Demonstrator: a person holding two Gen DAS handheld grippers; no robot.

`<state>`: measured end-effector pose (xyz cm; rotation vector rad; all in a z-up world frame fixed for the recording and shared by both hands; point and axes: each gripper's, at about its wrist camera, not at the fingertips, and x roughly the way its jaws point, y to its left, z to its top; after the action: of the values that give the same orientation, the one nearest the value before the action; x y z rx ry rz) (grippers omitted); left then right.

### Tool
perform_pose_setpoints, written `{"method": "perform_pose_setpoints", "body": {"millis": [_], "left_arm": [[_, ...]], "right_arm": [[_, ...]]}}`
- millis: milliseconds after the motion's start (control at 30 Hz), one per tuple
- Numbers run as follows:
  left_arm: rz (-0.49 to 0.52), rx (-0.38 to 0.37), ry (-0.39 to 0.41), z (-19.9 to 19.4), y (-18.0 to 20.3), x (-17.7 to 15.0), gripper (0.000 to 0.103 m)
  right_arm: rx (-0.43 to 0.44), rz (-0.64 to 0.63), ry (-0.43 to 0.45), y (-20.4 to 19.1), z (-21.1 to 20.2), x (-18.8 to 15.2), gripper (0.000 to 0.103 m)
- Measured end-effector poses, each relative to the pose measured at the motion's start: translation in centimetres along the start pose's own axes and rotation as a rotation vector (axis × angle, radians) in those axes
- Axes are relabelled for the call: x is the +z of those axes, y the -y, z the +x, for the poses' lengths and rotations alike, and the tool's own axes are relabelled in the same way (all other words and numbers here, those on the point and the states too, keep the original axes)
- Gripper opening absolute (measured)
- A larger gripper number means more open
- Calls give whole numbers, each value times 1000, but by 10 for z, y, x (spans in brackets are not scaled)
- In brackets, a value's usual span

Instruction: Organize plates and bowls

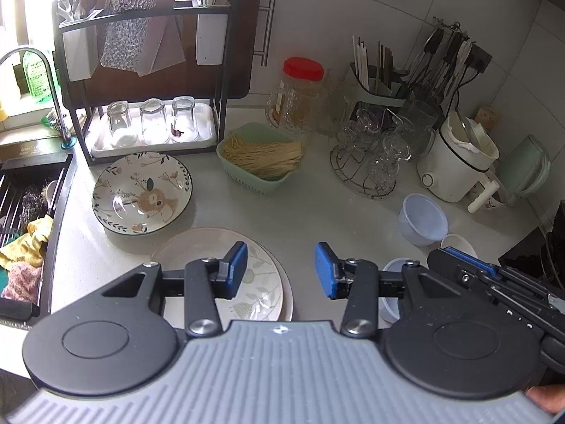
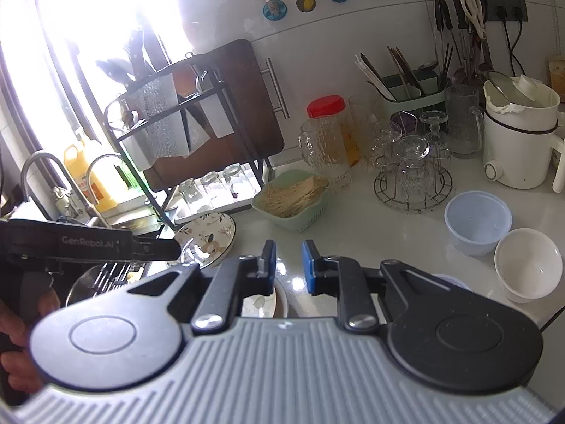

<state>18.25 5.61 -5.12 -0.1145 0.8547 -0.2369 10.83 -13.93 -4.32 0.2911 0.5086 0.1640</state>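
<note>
While your left gripper (image 1: 281, 270) hovers with jaws apart over the leaf-patterned plate (image 1: 261, 279), your right gripper (image 2: 289, 266) hangs empty, jaws narrowly parted, near the white bowl (image 2: 528, 265).

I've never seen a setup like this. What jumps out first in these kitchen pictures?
Two black grippers with blue fingertips fill the foreground, the left gripper open above a pale leaf-patterned plate at the counter's near edge. Behind it, nearer the sink, sits a floral plate with a fawn design. Farther back, a red-lidded jar stands out, with a green basket of dry noodles in front of it.
</note>
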Motion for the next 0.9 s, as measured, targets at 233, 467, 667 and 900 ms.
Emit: {"method": "perform_pose_setpoints", "body": {"millis": [233,467,667,900], "left_arm": [[-32,9,-26,-3,5,-14,49],[-59,18,-60,-9,-1,-29,48],[-56,15,-97,0,-3,-39,48],[-59,45,-74,4,-9,-24,49]], "right_arm": [[6,-9,-27,7,-6,-11,20],[28,-34,-35,5,-18,-18,20],[36,-51,-56,3,-17,-20,20],[42,-82,-55,8,-13,-13,20]]}}
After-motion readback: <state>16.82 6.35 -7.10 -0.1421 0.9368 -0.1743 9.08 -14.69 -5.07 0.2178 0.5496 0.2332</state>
